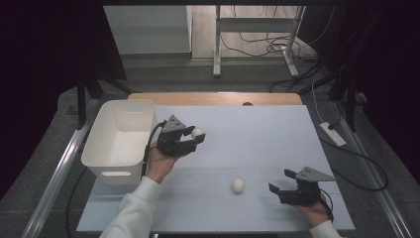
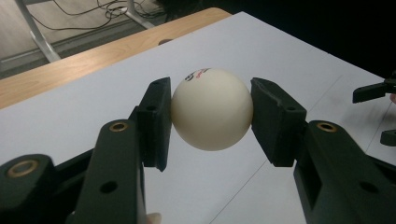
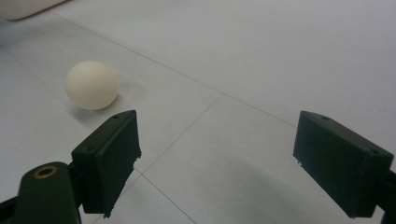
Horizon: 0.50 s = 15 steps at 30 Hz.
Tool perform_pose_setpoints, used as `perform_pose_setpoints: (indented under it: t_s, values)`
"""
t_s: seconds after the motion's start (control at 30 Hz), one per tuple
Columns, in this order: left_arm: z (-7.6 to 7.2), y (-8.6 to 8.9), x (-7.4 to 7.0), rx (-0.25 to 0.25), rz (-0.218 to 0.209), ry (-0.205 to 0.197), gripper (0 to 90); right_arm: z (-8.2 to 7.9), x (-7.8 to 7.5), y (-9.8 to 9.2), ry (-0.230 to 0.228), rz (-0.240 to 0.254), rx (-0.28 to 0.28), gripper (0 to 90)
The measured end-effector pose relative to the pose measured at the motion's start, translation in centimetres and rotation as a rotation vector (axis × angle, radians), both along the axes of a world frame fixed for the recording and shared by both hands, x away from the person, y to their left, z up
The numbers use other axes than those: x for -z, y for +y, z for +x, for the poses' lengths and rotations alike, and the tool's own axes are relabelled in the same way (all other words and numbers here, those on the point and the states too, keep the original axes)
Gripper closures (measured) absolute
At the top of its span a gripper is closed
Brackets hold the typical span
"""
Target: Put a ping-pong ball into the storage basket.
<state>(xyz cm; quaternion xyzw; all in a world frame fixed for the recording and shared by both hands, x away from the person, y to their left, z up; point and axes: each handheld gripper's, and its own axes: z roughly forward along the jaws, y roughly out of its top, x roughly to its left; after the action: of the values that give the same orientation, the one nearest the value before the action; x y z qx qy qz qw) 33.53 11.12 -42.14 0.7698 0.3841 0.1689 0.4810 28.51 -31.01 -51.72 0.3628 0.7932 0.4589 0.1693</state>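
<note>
A pale grey-blue mat (image 1: 257,134), marked by faint seam lines, is spread over a wooden table (image 1: 213,98) whose bare far edge is left uncovered. A white plastic bin (image 1: 101,144) with a handle cutout is set at the mat's left edge. Just right of the bin, the left gripper (image 1: 198,135) is held above the mat, and a white ping-pong ball (image 2: 211,108) with a red and dark print is clamped between its jaws, both pads pressed against its sides. A second ping-pong ball (image 1: 238,185) lies on the near middle of the mat, apart from both tools. To its right, the right gripper (image 1: 280,181) is held low at the near right with jaws spread wide and nothing between them. Beyond the table, a grey floor, the metal legs of another table (image 1: 217,44) and loose cables (image 1: 270,47) are seen, flanked by dark curtains (image 1: 49,49).
</note>
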Motion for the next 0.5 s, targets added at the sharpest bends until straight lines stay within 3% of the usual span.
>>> perform_pose_setpoints:
  t_s: [0.5]
  values:
    - [-0.17, 0.51, 0.04, -0.010, -0.004, -0.002, 51.0, -0.02, 0.00, 0.02, 0.000, -0.001, -0.001, 14.3]
